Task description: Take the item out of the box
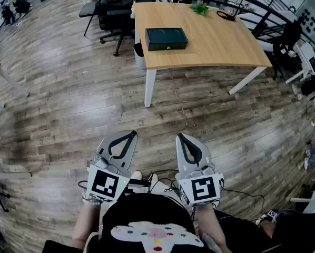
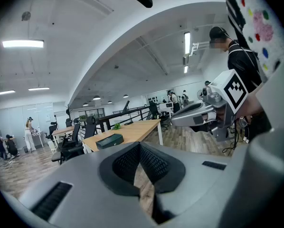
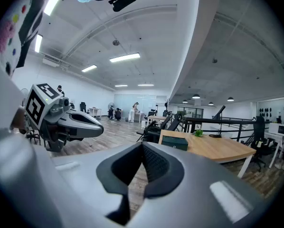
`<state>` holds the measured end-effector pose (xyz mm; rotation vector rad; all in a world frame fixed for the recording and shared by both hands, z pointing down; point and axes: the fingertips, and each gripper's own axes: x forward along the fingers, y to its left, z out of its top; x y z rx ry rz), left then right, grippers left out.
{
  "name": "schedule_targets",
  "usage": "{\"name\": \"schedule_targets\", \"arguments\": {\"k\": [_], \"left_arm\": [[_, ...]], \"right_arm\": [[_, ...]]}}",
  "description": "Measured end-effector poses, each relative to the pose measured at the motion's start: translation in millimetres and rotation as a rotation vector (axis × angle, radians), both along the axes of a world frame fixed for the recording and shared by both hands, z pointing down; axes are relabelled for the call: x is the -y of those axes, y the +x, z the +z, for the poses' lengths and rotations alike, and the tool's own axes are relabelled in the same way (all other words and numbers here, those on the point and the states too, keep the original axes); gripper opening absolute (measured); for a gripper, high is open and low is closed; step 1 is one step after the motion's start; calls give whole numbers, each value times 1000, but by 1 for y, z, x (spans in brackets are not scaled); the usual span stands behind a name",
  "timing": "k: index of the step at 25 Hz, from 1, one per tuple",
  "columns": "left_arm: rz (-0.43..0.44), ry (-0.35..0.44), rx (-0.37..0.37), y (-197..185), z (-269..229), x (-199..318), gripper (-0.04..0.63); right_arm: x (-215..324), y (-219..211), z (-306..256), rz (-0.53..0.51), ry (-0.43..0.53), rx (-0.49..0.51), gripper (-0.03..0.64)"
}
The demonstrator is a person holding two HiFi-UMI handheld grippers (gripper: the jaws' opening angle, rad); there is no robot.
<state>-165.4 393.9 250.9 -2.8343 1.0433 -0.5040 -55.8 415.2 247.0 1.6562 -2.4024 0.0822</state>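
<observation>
head view: my left gripper (image 1: 130, 135) pressed together, empty | my right gripper (image 1: 180, 137) pressed together, empty | both side by side above grey wood-plank floor (image 1: 68, 99) | dark green rectangular box (image 1: 166, 38) sits closed on light wooden table (image 1: 215, 41), well apart from both

Dark green flat box (image 1: 166, 38) lies closed on the wooden table (image 1: 220, 41); upper centre of head view.

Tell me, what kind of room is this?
Most likely a big open office or workshop. There is a wooden desk with a dark box on it, black office chairs beside it, and long ceiling lights overhead.
</observation>
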Motion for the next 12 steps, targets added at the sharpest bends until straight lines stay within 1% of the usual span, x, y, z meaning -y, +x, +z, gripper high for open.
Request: {"name": "schedule_targets", "arguments": {"k": [12], "left_arm": [[-18, 0, 4, 6, 5, 1, 2]], "right_arm": [[2, 8, 4, -15, 6, 9, 9]]}}
